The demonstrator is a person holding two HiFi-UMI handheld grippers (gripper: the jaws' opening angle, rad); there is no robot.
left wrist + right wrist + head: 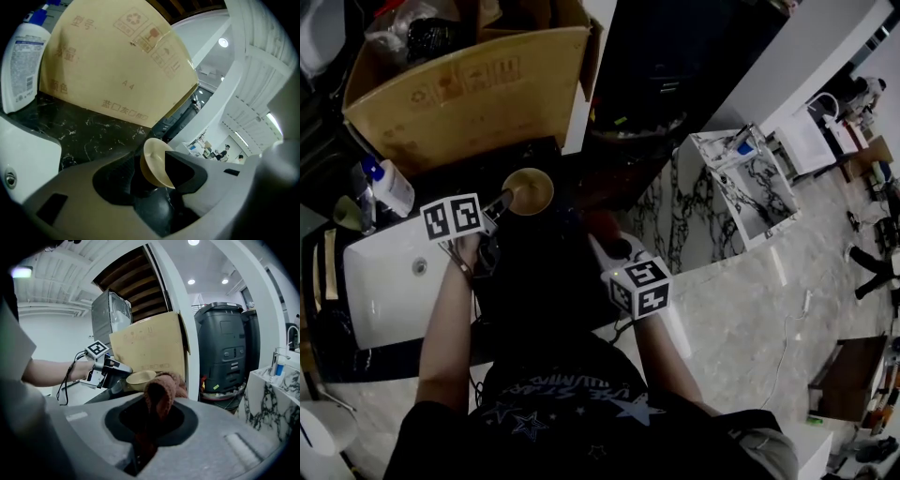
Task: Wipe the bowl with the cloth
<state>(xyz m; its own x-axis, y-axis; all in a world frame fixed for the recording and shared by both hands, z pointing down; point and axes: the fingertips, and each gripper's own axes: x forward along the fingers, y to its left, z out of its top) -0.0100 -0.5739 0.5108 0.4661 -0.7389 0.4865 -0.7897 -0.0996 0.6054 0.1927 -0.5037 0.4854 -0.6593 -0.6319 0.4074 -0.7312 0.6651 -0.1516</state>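
Note:
A small tan bowl [528, 190] sits at the far edge of the black counter [539, 281]. My left gripper [499, 204] reaches to its near-left rim. In the left gripper view the bowl [157, 164] stands on edge between the jaws, which are spread wide around its rim, so my left gripper [154, 160] is open. My right gripper [609, 246] is shut on a brown cloth [161, 387], bunched up between its jaws, just short of the bowl [140, 378]. The right gripper view also shows the left gripper [112, 371] at the bowl.
A large cardboard box [469, 89] stands right behind the bowl. A white bottle with a blue cap [392, 187] and a white sink [394, 281] lie to the left. A marble-patterned white stand [741, 183] is at the right, and a black bin [225, 352] beyond it.

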